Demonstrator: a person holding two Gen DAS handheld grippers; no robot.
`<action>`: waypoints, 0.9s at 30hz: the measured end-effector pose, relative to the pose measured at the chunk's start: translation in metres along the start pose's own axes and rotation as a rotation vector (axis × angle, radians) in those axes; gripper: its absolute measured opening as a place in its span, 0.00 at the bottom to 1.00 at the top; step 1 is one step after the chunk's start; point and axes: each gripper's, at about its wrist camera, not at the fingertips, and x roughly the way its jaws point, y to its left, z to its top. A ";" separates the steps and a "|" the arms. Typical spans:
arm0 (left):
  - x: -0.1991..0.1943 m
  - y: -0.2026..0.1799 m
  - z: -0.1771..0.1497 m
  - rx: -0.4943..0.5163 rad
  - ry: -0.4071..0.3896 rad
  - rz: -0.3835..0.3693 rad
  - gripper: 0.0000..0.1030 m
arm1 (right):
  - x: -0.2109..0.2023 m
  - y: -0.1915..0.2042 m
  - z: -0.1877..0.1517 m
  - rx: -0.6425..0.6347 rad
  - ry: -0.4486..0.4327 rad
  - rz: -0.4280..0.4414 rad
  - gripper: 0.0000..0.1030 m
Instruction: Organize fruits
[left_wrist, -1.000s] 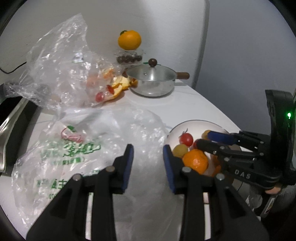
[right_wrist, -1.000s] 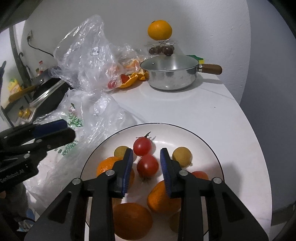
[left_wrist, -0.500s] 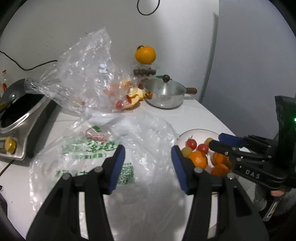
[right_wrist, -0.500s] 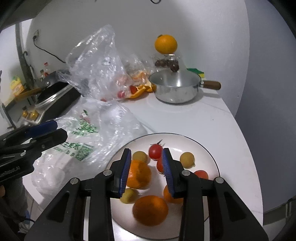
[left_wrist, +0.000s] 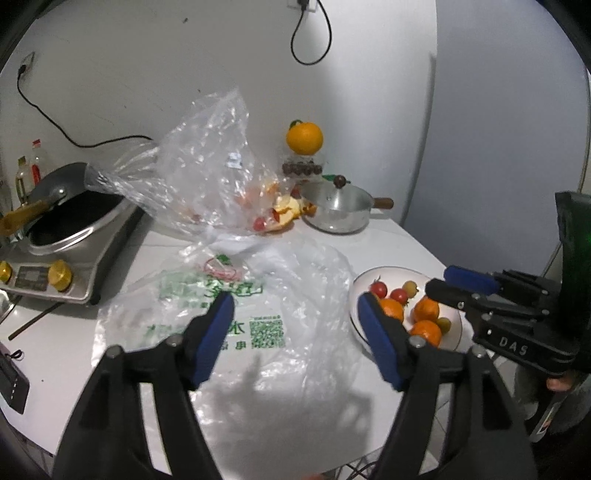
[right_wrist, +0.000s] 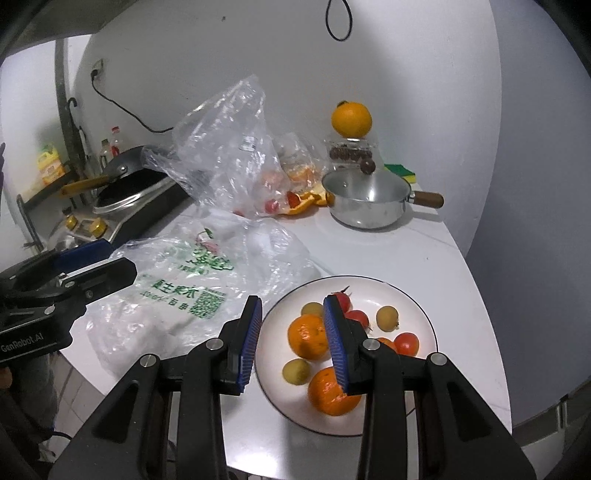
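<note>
A white plate at the table's front right holds several oranges, cherry tomatoes and small yellow fruits; it also shows in the left wrist view. My right gripper is open and empty, raised above the plate's left rim. My left gripper is wide open and empty, raised above a flat clear plastic bag with green print. A crumpled clear bag further back holds orange peel and tomatoes. One orange sits on a clear box at the back.
A lidded steel saucepan stands at the back right. An induction cooker with a black wok is at the left. A green sponge lies by the wall. The table's rounded edge runs close to the plate.
Both grippers have pulled back and up from the table, so the view is wider. The left gripper has opened wider. The fruit on the plate has not moved.
</note>
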 end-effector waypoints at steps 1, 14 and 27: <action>-0.005 0.001 -0.001 0.004 -0.006 0.001 0.72 | -0.004 0.003 0.000 -0.006 -0.007 0.000 0.35; -0.070 0.012 -0.011 -0.023 -0.113 0.090 0.88 | -0.061 0.043 -0.002 -0.064 -0.112 0.006 0.50; -0.146 0.008 -0.010 0.004 -0.280 0.189 0.95 | -0.124 0.059 0.005 -0.049 -0.261 -0.011 0.65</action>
